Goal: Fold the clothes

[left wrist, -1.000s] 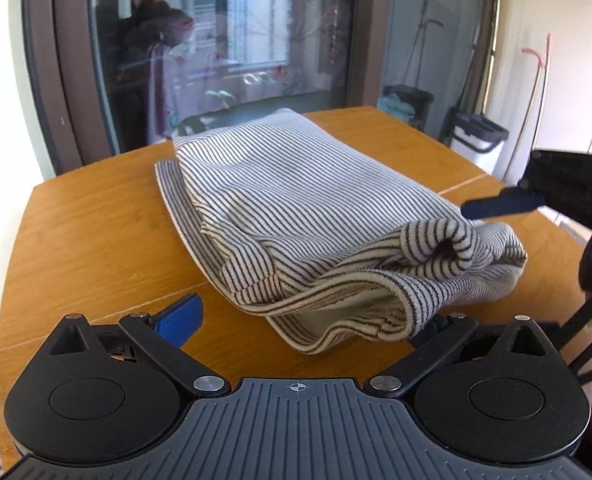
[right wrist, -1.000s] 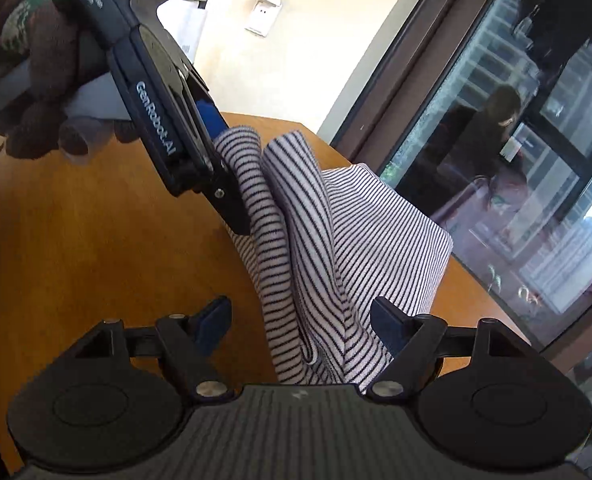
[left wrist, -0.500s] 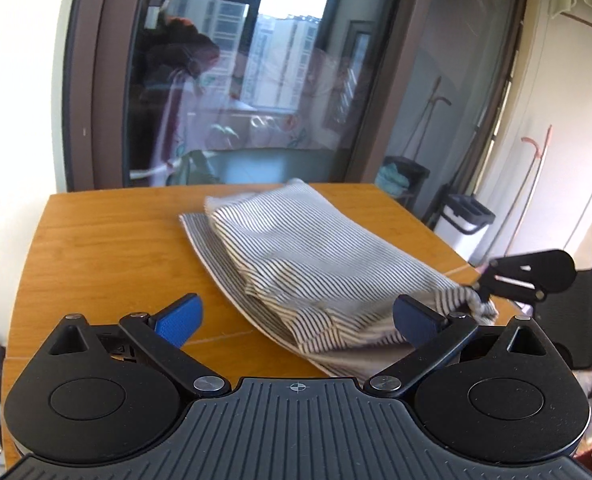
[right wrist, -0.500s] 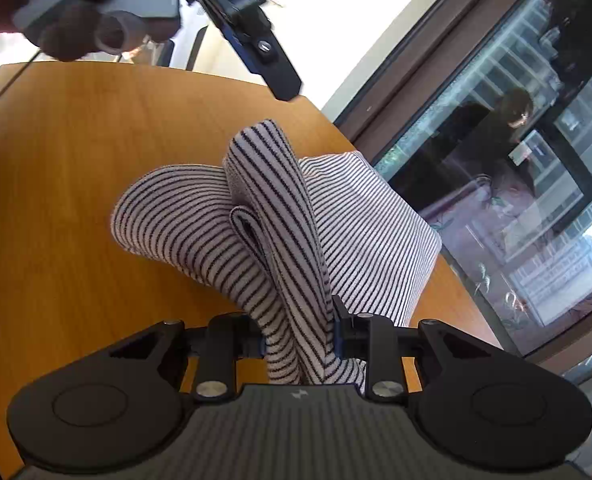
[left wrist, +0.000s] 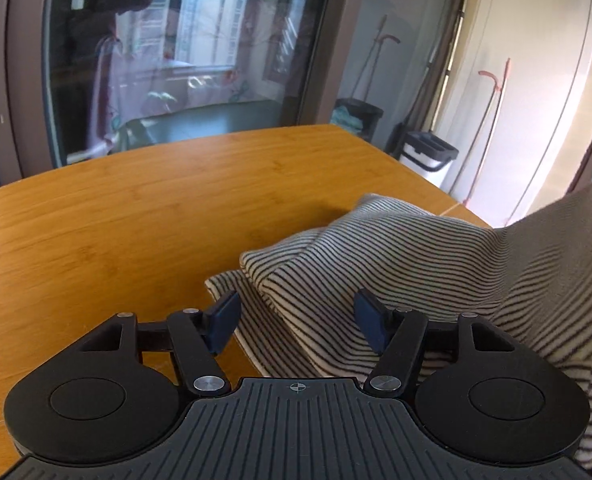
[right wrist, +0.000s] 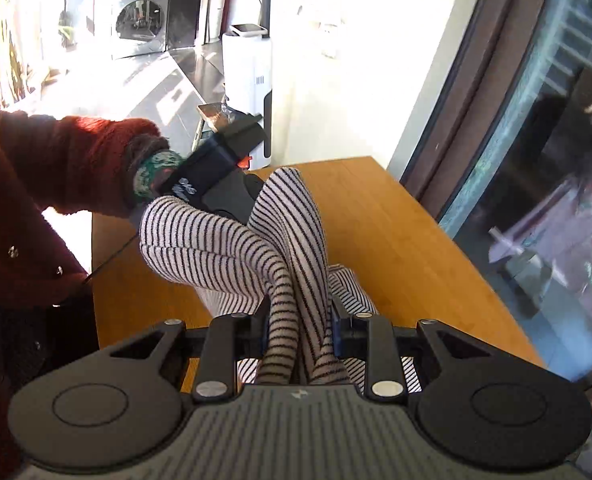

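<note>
A bunched fold of the striped garment (right wrist: pixel 296 248) is clamped between the right gripper (right wrist: pixel 298 330) fingers, raised above the bench (left wrist: pixel 135 216). The left gripper (left wrist: pixel 298 318) fingers are spread wide, a garment edge lying between them on the bench.

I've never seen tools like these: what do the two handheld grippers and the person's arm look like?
Each gripper is matte black with round discs, silver rivets, a ribbed plate and blue-padded jaws. The left one bears white lettering. The sleeve is fuzzy dark red, with a green patterned cuff.
</note>
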The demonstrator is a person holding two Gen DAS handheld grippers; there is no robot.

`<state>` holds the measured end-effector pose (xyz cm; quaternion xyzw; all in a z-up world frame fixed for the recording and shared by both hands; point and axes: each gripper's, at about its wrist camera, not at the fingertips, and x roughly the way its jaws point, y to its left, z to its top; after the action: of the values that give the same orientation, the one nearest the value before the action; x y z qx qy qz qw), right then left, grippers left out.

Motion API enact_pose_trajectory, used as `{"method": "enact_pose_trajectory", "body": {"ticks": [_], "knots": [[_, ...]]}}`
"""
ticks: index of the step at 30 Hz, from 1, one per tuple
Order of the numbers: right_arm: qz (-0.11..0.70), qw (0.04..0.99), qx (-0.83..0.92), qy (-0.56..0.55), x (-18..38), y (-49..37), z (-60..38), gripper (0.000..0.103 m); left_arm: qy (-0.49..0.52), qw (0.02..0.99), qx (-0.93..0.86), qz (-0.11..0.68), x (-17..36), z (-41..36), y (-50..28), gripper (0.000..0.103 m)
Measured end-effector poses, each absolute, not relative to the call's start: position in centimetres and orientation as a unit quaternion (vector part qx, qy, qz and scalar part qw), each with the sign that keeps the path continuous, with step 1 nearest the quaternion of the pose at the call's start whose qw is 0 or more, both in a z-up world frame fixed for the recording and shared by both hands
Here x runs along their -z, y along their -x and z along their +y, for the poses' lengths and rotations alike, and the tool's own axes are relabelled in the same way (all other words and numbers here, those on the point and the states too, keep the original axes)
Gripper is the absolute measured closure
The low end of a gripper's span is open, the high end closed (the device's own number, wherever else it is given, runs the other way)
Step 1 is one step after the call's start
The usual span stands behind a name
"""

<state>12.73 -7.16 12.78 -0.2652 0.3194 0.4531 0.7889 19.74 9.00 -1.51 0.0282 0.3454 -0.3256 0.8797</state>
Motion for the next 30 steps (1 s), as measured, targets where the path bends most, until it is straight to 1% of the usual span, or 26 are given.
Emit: {"method": "enact_pose_trajectory", "body": {"ticks": [2, 4, 7, 8, 9, 11, 12, 14, 15, 17, 19, 21, 22, 23, 25, 30], "knots": [[0.348, 0.788, -0.444, 0.245, -9.2, -16.8, -7.4, 0.076, -0.025, 0.876, 0.332, 0.349, 2.0, 9.6, -19.3, 0.037], [0.373, 0.794, -0.429, 0.217, -6.2, -20.0, -7.5, 0.074, -0.011, 0.876, 0.329, 0.352, 2.1, 10.6, -19.0, 0.039], [0.385, 0.801, -0.421, 0.183, -3.8, -22.4, -8.0, 0.063, -0.004, 0.885, 0.298, 0.357, 1.8, 12.3, -18.7, 0.037], [0.383, 0.804, -0.423, 0.170, -3.5, -22.7, -8.4, 0.062, -0.001, 0.889, 0.287, 0.356, 1.4, 12.9, -18.4, 0.036], [0.378, 0.808, -0.422, 0.165, -3.8, -22.7, -8.7, 0.061, 0.002, 0.893, 0.285, 0.348, 0.7, 13.2, -18.1, 0.031], [0.364, 0.815, -0.416, 0.170, -4.2, -22.3, -9.2, 0.054, 0.008, 0.901, 0.290, 0.324, -1.0, 13.4, -17.5, 0.026], [0.357, 0.819, -0.414, 0.173, -4.5, -22.0, -9.4, 0.052, 0.011, 0.904, 0.293, 0.312, -1.8, 13.4, -17.1, 0.024], [0.344, 0.828, -0.405, 0.178, -5.0, -21.4, -10.0, 0.043, 0.017, 0.910, 0.298, 0.288, -3.5, 13.5, -16.5, 0.019], [0.335, 0.834, -0.400, 0.179, -5.3, -21.0, -10.4, 0.040, 0.020, 0.913, 0.300, 0.275, -4.3, 13.6, -16.1, 0.018], [0.318, 0.846, -0.385, 0.185, -5.8, -20.4, -11.2, 0.029, 0.025, 0.918, 0.305, 0.251, -6.0, 13.7, -15.5, 0.018], [0.303, 0.859, -0.369, 0.187, -6.5, -19.7, -12.2, 0.021, 0.021, 0.918, 0.329, 0.222, -7.4, 12.2, -14.6, 0.017], [0.290, 0.870, -0.354, 0.181, -7.2, -18.9, -13.3, 0.017, 0.006, 0.908, 0.364, 0.206, -7.9, 9.8, -14.0, 0.016], [0.286, 0.877, -0.345, 0.172, -7.4, -18.8, -14.0, 0.013, -0.007, 0.902, 0.378, 0.207, -7.6, 8.6, -14.0, 0.016], [0.282, 0.885, -0.334, 0.163, -7.5, -18.7, -14.8, 0.007, -0.021, 0.897, 0.389, 0.210, -7.3, 7.5, -14.1, 0.016], [0.281, 0.900, -0.296, 0.153, -7.3, -18.9, -15.7, 0.001, -0.035, 0.887, 0.400, 0.228, -6.0, 5.6, -14.9, 0.016], [0.305, 0.916, -0.193, 0.178, -3.7, -20.7, -16.3, 0.001, -0.015, 0.881, 0.368, 0.298, -2.2, 4.7, -19.5, 0.016]]}}
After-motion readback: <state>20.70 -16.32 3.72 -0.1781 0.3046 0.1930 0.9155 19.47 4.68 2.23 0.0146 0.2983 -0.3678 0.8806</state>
